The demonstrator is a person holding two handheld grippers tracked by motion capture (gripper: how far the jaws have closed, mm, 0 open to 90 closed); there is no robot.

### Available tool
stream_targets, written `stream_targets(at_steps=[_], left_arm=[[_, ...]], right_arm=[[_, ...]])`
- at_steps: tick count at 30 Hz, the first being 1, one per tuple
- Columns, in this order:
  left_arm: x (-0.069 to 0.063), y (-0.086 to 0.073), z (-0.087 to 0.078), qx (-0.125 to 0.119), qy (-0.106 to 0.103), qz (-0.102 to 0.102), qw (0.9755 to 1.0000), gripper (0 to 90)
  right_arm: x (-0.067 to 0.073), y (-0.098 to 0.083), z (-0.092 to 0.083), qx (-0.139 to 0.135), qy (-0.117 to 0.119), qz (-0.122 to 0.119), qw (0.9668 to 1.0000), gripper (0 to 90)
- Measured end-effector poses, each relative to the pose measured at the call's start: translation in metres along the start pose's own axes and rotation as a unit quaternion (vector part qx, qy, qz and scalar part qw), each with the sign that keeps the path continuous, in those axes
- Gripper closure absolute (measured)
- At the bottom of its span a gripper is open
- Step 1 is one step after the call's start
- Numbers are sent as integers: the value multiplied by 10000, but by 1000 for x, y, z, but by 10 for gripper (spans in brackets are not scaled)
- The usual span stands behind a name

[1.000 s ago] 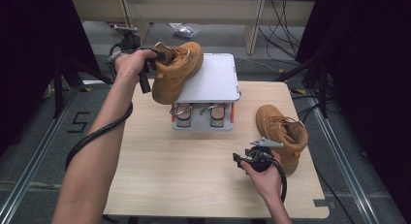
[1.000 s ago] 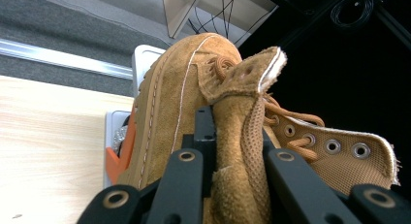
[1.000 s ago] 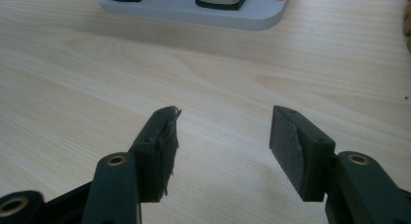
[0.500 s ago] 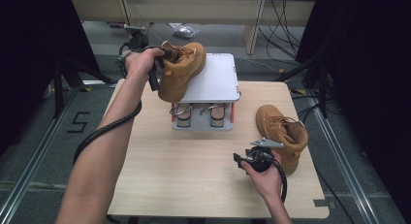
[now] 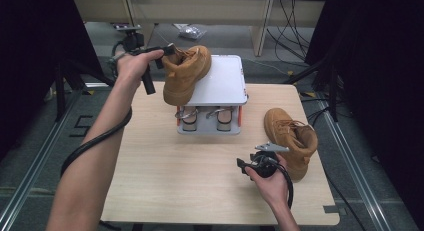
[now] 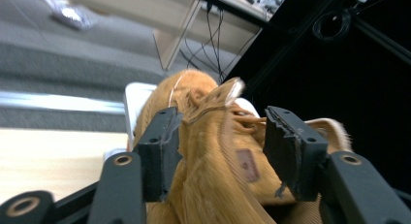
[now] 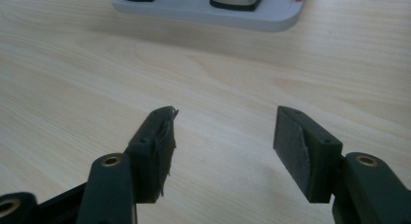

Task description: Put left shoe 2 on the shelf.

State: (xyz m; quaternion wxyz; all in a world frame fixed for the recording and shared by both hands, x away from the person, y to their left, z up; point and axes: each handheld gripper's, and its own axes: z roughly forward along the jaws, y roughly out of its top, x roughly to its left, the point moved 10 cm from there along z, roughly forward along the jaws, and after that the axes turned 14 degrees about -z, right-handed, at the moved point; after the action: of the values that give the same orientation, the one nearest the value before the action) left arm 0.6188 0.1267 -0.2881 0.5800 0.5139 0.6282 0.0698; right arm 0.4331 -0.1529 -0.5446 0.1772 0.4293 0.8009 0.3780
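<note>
Grips nothing with the left tool (image 5: 167,50): has just been opening its jaws and now sets them wide, one on each side of the collar of the raised boot (image 5: 187,73), with a clear gap at one pad in the left gripper view. Rests that boot tilted on the left edge of the white stand (image 5: 227,78) at the far side of the worktop (image 5: 150,166), heel end toward the tool, toe away. Seems to call for a straight pull back off the heel, along the boot's length, so as not to drag it off the edge.

Holds the right tool (image 5: 244,166) low over bare wood, jaws just eased wider, nothing between them. Points away from the second boot (image 5: 292,141), which stands just to the right, toe toward the far side, far nearer the right hand than the left.
</note>
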Motion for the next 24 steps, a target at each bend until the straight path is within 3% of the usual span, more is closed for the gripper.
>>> stream_targets(at_steps=[1,2,3,4,5,9,10,11,13,14,15,17,21,22,24], left_arm=[[1,1,-11,-87,-17,48,9999,473],[3,0,-17,-109,-32,111,9999,500],[6,-1,-25,-139,-29,150,9998,520],[12,-3,-33,-163,6,224,9996,571],[18,-7,-39,-146,32,326,9994,610],[49,-41,-55,277,208,562,9978,814],[57,-50,-55,360,256,673,9968,846],[65,-58,-55,400,286,679,9965,864],[77,-70,-54,423,290,651,9966,893],[82,-73,-52,377,293,678,9966,895],[86,-78,-51,408,306,667,9965,896],[89,-83,-46,330,210,714,9967,898],[88,-91,-41,338,195,722,9966,898],[87,-91,-39,303,170,757,9965,897],[86,-91,-36,281,194,815,9961,898]], right_arm=[[4,1,0,9,52,66,10000,411],[4,3,-1,-54,20,-50,10000,415],[7,5,-1,-72,19,68,9999,421],[7,7,-1,-118,23,-63,9999,443],[10,9,-2,-122,27,10,9999,475],[15,20,-4,-179,72,-291,9994,650],[18,25,-4,-249,112,-322,9991,698],[23,29,-6,-189,113,-274,9994,743],[27,41,-4,-355,207,-409,9983,815],[32,46,-6,-300,221,-320,9988,839],[34,55,-4,-409,226,-439,9979,861],[41,70,-4,-459,296,-423,9976,896],[54,105,3,-672,378,-665,9948,900],[55,113,5,-697,345,-843,9934,900],[65,128,10,-795,451,-832,9923,900]])
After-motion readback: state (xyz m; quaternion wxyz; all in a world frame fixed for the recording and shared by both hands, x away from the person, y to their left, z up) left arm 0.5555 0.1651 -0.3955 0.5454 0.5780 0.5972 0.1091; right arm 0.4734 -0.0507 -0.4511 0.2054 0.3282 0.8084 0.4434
